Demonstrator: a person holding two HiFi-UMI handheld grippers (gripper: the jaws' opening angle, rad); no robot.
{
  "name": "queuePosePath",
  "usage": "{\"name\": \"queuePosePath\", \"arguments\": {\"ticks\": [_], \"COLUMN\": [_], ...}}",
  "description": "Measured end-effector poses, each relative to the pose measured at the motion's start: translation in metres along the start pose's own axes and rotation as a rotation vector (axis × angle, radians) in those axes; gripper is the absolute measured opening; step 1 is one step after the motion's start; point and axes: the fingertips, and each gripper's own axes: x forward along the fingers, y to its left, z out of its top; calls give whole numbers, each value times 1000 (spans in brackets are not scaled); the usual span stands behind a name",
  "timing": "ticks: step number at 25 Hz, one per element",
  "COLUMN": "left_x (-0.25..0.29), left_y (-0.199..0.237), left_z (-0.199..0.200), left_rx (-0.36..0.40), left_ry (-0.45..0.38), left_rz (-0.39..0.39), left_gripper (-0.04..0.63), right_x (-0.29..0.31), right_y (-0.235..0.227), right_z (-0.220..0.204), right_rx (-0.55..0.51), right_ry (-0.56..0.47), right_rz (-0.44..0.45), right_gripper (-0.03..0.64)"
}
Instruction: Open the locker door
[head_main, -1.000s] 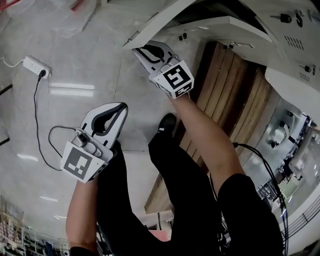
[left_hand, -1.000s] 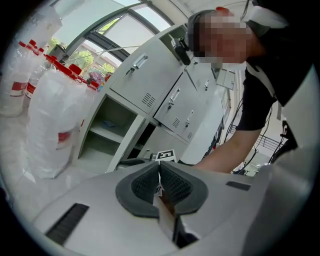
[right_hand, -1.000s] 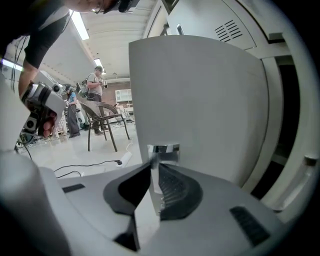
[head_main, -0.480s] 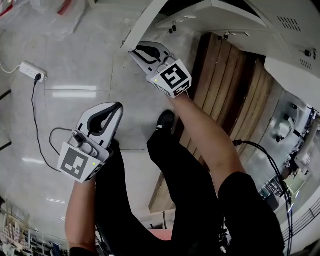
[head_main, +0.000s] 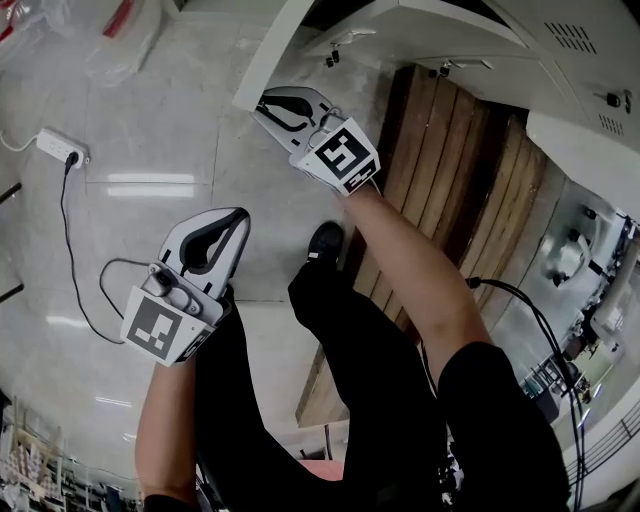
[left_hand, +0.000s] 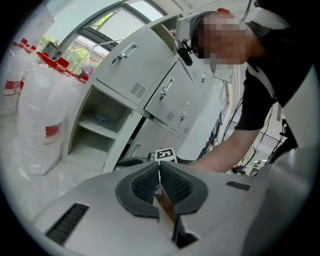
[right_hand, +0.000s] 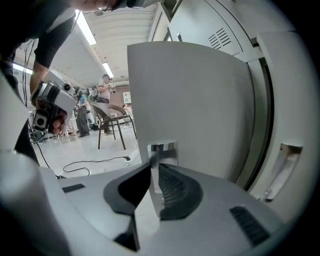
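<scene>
The grey locker door (right_hand: 192, 100) stands swung out from the cabinet. In the head view its pale edge (head_main: 270, 50) runs up from my right gripper (head_main: 265, 102). My right gripper (right_hand: 156, 167) is shut on the door's small metal handle (right_hand: 162, 149), which stands upright between the pads. My left gripper (head_main: 238, 216) hangs lower left over the tiled floor, apart from the door. In the left gripper view its jaws (left_hand: 159, 167) are shut with the tips touching and nothing between them.
A wooden pallet (head_main: 470, 190) lies under the lockers at right. A power strip (head_main: 58, 147) with a cable sits on the floor at left, and plastic bags (head_main: 130, 40) above it. More lockers (left_hand: 165, 90) and an open compartment (left_hand: 95, 130) face the left gripper. A chair (right_hand: 112, 122) stands behind.
My right gripper has shifted a little to the left with the door edge, swinging the door further out. The left gripper stays shut in much the same spot.
</scene>
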Motion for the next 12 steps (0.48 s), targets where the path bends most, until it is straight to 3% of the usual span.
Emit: {"name": "queuePosePath", "arguments": {"ticks": [12], "left_x": [7], "left_y": [-11], "left_z": [4], "left_rx": [-17], "left_ry": [18], "left_rz": [-32], "left_gripper": [18], "right_x": [-19], "right_y": [-3], "right_z": [-9], "right_rx": [30], "right_ry": [26], "right_rz": [-36], "right_gripper": [57]}}
